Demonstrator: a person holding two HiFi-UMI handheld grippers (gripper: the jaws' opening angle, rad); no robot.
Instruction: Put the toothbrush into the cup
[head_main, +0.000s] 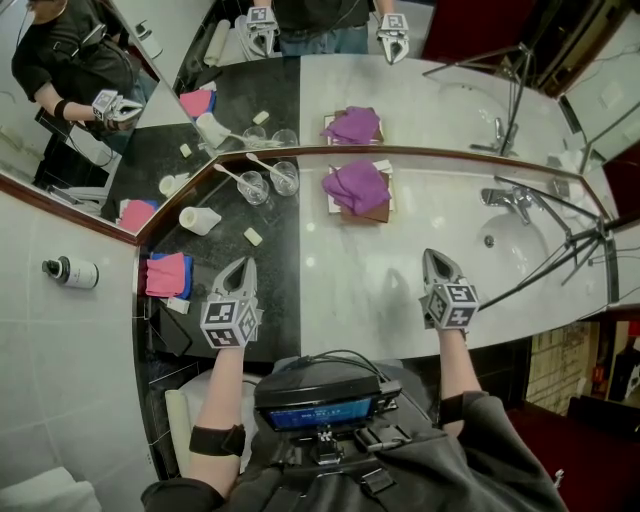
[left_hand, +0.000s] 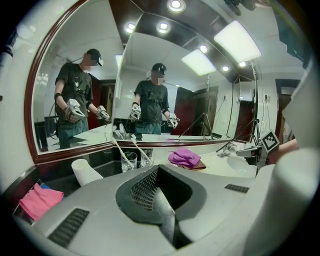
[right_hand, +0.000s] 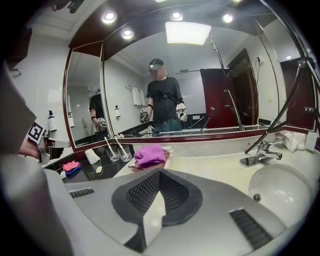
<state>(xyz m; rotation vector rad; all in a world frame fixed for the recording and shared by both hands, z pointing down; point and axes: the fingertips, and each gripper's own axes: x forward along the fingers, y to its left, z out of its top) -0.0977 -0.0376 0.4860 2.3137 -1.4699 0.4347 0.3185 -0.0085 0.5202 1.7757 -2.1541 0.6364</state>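
Note:
Two clear glass cups (head_main: 252, 187) (head_main: 285, 177) stand side by side at the back of the counter, close to the mirror. A white toothbrush (head_main: 228, 175) leans in the left cup, and a second toothbrush (head_main: 262, 163) leans in the right one. The left gripper view shows both cups (left_hand: 128, 161) (left_hand: 146, 159), and the right gripper view has them far off to the left (right_hand: 112, 155). My left gripper (head_main: 240, 268) (left_hand: 160, 175) is shut and empty over the black counter, well short of the cups. My right gripper (head_main: 432, 258) (right_hand: 160, 175) is shut and empty over the white marble.
A purple cloth (head_main: 357, 187) lies on a brown tray right of the cups. A white cup (head_main: 200, 220) lies tipped, with a soap bar (head_main: 253, 236) and pink cloth (head_main: 165, 273) at left. Faucet (head_main: 512, 198), sink basin (head_main: 500, 245) and tripod legs (head_main: 560, 250) fill the right.

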